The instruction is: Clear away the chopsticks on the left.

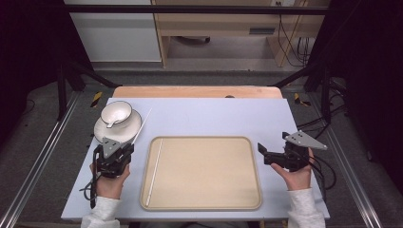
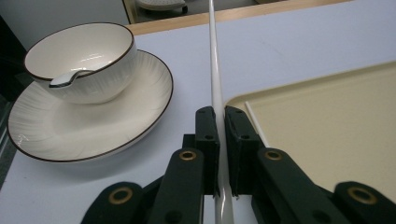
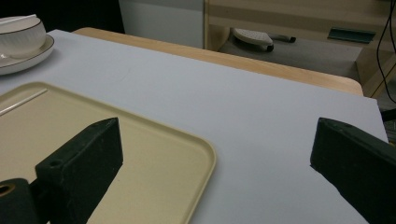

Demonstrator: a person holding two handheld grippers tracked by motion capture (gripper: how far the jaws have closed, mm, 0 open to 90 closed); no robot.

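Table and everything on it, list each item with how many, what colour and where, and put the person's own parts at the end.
Table: one, pale blue top with a wooden far edge.
Tray: one, beige, centre of the table near the person.
Chopsticks: two, white; one chopstick lies along the tray's left side, the held chopstick sits between the left tool's jaws.
Plate: one, white with dark rim, far left of the table.
Bowl: one, white with dark rim, on the plate.
Spoon: one, white, in the bowl.
Left tool: black, beside the plate, shut on the chopstick.
Right tool: black, right of the tray, jaws open.
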